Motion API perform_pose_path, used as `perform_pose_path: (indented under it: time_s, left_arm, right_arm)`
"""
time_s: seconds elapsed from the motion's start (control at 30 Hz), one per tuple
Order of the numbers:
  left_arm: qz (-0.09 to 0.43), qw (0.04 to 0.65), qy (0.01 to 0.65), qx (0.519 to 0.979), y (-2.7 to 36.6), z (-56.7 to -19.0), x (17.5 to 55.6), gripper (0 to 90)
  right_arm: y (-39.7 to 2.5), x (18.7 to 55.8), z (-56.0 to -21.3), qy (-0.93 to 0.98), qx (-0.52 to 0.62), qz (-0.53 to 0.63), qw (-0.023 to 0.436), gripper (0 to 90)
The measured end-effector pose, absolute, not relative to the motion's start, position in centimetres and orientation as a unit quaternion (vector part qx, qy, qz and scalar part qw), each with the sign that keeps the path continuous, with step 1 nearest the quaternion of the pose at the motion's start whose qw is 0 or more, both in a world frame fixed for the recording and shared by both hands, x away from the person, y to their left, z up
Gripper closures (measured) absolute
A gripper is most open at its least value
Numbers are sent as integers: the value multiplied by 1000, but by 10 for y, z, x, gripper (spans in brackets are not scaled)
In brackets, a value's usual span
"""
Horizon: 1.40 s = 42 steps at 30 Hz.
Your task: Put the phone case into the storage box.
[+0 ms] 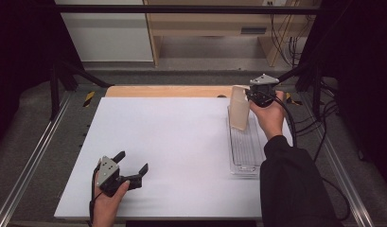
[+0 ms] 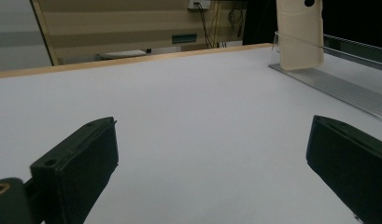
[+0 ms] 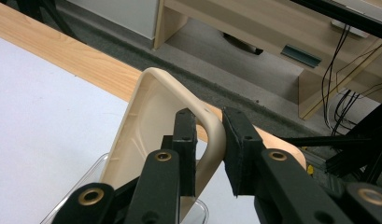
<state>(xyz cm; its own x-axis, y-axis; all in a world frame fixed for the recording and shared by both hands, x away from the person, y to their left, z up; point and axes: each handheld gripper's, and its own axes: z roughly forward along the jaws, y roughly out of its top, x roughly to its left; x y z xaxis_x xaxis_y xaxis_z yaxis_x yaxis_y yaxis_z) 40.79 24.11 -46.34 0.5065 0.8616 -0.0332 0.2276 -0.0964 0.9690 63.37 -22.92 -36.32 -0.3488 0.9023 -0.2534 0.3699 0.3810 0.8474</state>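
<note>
A beige plastic tray [image 1: 239, 109] stands on end over the far end of a clear plastic bin [image 1: 244, 153] at the table's right side. My right gripper [image 1: 255, 95] is shut on its upper rim; in the right gripper view the two jaws pinch the rounded corner of the beige tray [image 3: 151, 116] at my right gripper [image 3: 210, 135]. My left gripper [image 1: 133, 168] rests near the front left of the white table with its jaws wide apart and nothing between them. From the left gripper view, the beige tray [image 2: 300, 32] hangs over the clear bin [image 2: 338, 79] at the far right.
The white tabletop [image 1: 167, 142] has a wooden strip [image 1: 167, 91] along its far edge. Metal rails [image 1: 35, 156] run along both sides of the table. A wooden desk [image 1: 210, 28] and cables stand beyond on the floor.
</note>
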Motion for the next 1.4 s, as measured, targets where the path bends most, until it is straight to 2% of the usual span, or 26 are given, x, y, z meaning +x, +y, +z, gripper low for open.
perform_pose_path:
  time_s: [1.4]
  left_arm:
    - [294, 540, 401, 679, 241, -463, 408, 20]
  right_arm:
    - [-227, 642, -368, 733, 445, 355, 371, 744]
